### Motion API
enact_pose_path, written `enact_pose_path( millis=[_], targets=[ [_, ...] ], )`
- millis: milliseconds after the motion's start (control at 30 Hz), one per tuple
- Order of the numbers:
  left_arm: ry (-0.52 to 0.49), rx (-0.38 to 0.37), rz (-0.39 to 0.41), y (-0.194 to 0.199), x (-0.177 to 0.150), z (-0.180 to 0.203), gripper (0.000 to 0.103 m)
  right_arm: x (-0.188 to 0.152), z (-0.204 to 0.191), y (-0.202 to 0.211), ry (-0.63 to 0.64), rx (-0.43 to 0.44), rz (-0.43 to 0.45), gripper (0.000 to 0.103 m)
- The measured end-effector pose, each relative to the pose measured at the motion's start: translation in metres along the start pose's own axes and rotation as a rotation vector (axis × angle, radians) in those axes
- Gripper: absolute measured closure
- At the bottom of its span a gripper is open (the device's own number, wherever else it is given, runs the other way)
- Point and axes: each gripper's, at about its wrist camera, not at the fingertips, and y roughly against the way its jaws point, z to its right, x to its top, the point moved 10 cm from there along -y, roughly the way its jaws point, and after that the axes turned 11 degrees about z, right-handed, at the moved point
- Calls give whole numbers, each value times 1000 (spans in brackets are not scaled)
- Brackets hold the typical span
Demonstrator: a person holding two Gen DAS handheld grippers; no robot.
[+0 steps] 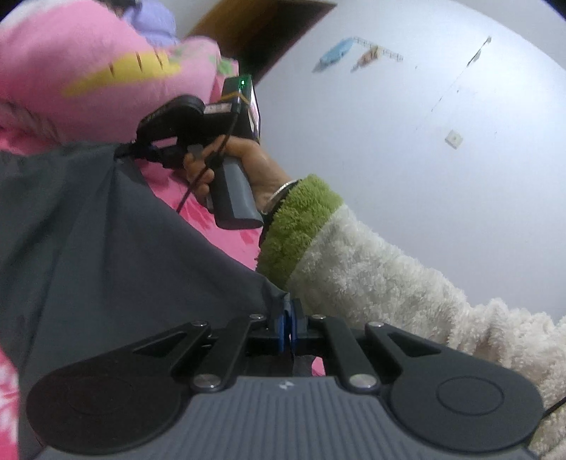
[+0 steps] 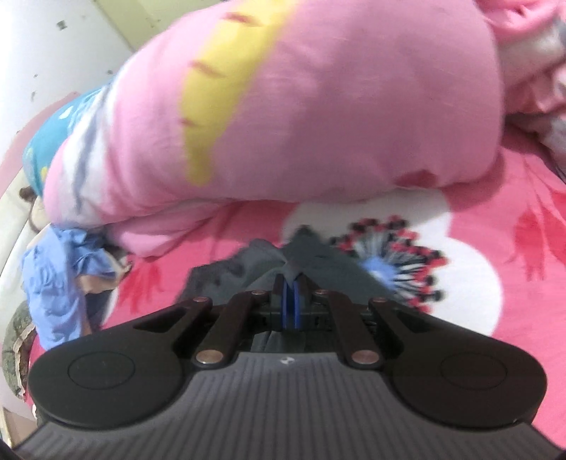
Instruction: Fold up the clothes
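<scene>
A dark grey garment stretches across the left wrist view above a pink floral bed sheet. My left gripper is shut on one edge of it, cloth pinched between the blue pads. At the far end of the taut edge, my right gripper is seen from the side, held by a hand in a green-cuffed fleece sleeve, clamped on another corner. In the right wrist view, my right gripper is shut on a bunched grey fold of the same garment over the sheet.
A big pink quilt with yellow print is piled just beyond the garment. Crumpled blue cloth lies at the left by the bed's edge. A white wall rises to the right, with a dark wooden frame above.
</scene>
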Motion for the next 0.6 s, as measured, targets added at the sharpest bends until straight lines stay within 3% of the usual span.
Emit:
enact_pose_path(
  millis=[200, 367, 500, 600],
  targets=[
    [27, -14, -76, -61, -7, -8, 99, -5, 49, -13, -37, -12, -22, 100],
    [30, 10, -114, -96, -7, -18, 99, -19, 80, -3, -115, -15, -64, 92],
    [5, 28, -125, -120, 2, -22, 99, -6, 99, 71, -193, 34, 57, 82],
    [2, 22, -129, -131, 7, -16, 99, 1, 119, 160, -209, 22, 193, 78]
  ],
)
